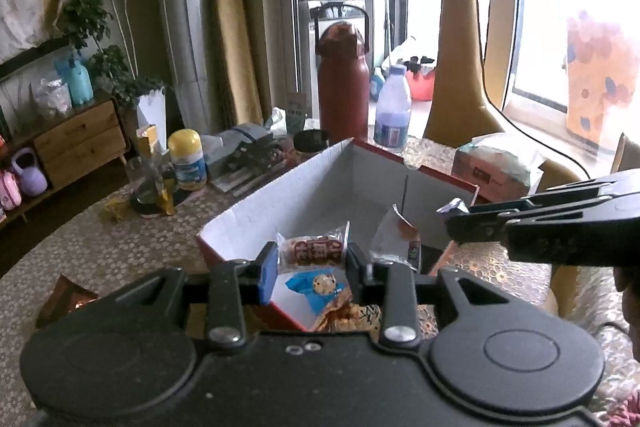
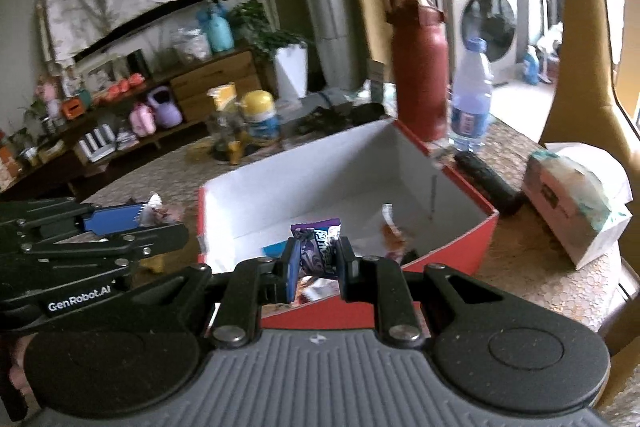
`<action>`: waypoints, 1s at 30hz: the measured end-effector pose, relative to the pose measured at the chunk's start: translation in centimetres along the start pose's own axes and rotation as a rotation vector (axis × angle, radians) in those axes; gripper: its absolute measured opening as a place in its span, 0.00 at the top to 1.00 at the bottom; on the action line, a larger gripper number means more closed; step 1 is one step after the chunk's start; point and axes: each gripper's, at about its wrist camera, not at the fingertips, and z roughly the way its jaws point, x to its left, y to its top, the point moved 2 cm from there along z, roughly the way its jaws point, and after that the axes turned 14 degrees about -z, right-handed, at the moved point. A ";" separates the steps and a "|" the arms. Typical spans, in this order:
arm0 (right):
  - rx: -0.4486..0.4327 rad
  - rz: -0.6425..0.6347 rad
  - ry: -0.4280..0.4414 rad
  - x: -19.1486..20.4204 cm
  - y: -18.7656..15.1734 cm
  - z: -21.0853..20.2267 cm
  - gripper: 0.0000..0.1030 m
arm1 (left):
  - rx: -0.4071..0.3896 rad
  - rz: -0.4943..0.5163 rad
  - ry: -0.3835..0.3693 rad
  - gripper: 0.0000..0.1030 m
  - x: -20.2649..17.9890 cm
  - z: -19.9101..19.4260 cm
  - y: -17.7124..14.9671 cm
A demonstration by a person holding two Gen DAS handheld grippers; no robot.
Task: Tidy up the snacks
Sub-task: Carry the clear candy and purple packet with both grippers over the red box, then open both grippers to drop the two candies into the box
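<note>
Both tools loaded and over the red box (image 2: 452,251), so the step in hand is the drop.

Right tool (image 2: 316,263): fingers clamped on a purple snack packet (image 2: 316,247), held upright between the pads, above the near wall of the box. In the left wrist view the same tool (image 1: 454,223) comes in from the right side with a bit of wrapper sticking out at its tip.

Left tool (image 1: 312,259): fingers closed against a small white-and-red snack packet (image 1: 314,251), above the box's near corner. In the right wrist view that tool (image 2: 142,219) sits left of the box with crinkled wrapper at its blue pad.

Already in the box: a blue cookie packet (image 1: 316,287), an orange-patterned packet (image 1: 348,313) at the near edge, and a white-orange wrapper (image 1: 394,235) leaning near the right wall. One brown packet (image 1: 66,299) lies on the table outside the box, to the left.

How I'd do it well:
- Carry each packet clearly past the rim before letting go; the right one looks close to the near wall and could land on the edge.
- Aim for bare white floor toward the far side, not on the pile near me.
- Release one tool at a time so the two don't crowd each other over the box.
- Light wrappers may cling to the pads; open fully, then lift straight up.
- Brown packet next, I'd guess.
</note>
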 end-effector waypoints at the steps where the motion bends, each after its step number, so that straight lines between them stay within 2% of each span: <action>1: 0.006 0.006 -0.008 -0.5 0.0 0.5 0.82 | 0.008 -0.005 0.002 0.68 -0.1 0.7 0.2; 9: 0.068 0.038 -0.050 -3.5 -0.1 4.7 0.82 | 0.066 0.000 0.016 0.67 -0.6 5.9 0.8; 15: 0.110 0.038 -0.037 -3.5 -0.4 8.0 0.82 | 0.100 -0.018 0.045 0.67 -0.4 9.7 1.3; 19: 0.135 0.035 -0.037 -3.2 -0.7 9.9 0.82 | 0.153 -0.008 0.068 0.67 -0.4 11.9 1.2; 30: 0.161 0.021 -0.039 -3.0 -1.1 11.7 0.82 | 0.244 0.009 0.084 0.64 -1.0 15.3 0.3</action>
